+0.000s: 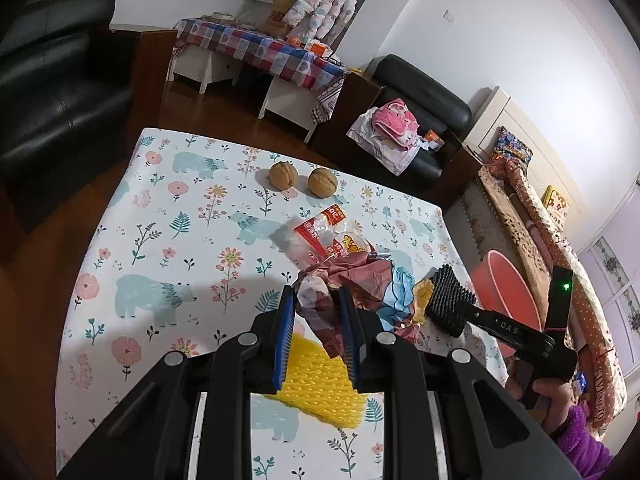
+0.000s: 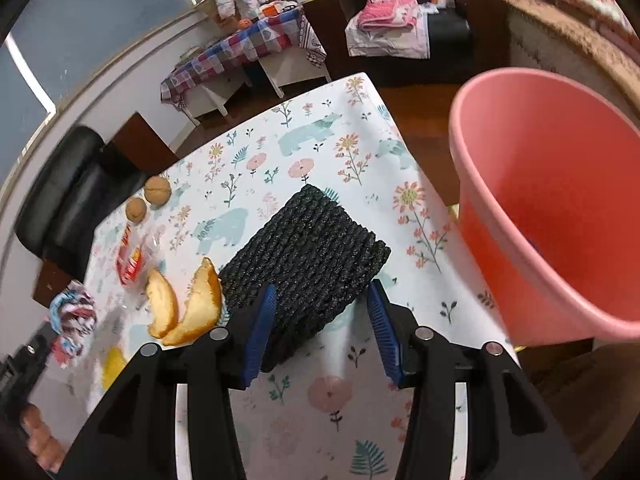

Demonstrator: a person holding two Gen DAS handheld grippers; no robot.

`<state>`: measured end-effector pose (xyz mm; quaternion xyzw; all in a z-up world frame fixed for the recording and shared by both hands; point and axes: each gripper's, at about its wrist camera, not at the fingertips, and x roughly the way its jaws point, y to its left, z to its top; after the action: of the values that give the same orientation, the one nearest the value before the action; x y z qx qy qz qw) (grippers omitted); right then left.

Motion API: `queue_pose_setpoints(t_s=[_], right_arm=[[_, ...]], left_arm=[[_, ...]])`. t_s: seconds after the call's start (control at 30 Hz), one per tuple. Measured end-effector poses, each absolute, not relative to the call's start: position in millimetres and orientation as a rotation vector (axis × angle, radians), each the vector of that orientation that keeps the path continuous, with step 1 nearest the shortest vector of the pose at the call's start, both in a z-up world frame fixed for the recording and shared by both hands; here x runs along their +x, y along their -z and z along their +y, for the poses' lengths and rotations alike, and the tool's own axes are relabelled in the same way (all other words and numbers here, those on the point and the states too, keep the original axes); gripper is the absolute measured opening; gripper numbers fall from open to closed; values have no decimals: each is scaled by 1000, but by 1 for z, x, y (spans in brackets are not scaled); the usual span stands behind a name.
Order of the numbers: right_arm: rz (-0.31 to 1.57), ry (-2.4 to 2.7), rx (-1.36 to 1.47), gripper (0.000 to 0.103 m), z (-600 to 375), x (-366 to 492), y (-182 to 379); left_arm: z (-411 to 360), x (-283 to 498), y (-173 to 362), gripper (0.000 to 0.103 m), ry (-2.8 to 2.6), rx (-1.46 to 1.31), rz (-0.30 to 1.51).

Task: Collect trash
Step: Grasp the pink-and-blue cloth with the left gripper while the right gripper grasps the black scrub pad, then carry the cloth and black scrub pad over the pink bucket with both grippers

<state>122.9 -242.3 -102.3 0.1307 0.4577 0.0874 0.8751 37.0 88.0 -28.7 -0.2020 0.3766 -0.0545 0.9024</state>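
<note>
A crumpled wrapper (image 1: 320,304) of maroon and blue paper is pinched in the left tongs (image 1: 316,312), lifted just above the counter (image 1: 160,208). Beside it, black foam netting (image 2: 308,256) sits between the right tongs (image 2: 322,320); its left pad touches the netting, but the right pad seems to stand clear. Nearby lie two orange peels (image 2: 184,300), a red snack packet (image 1: 332,236), yellow netting (image 1: 316,384) and two walnuts (image 1: 283,175). A pink bin (image 2: 560,208) stands off the counter's right edge.

2 walnuts (image 1: 303,178) sit side by side on the floral-clothed surface (image 1: 168,216); beyond, a black armchair (image 1: 420,96) holds pink clothing (image 1: 394,120).
</note>
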Motion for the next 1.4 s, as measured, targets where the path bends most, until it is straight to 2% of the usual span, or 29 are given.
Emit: queue_pose_setpoints(t_s=[0.1,0.2,0.8,1.4], right_arm=[[940,-188,241,21,-242,122,101],[906,-196,241,11,-246,118,96],[654,-233,191,11,-253,83,24],[593,-176,237,11,-292,72,8]], left_arm=[[88,39,29,21,113,-419,781],[87,39,29,21,114,-414,782],[69,39,2,21,118,-393,718],[15,55,-28,21,207,-323,682]])
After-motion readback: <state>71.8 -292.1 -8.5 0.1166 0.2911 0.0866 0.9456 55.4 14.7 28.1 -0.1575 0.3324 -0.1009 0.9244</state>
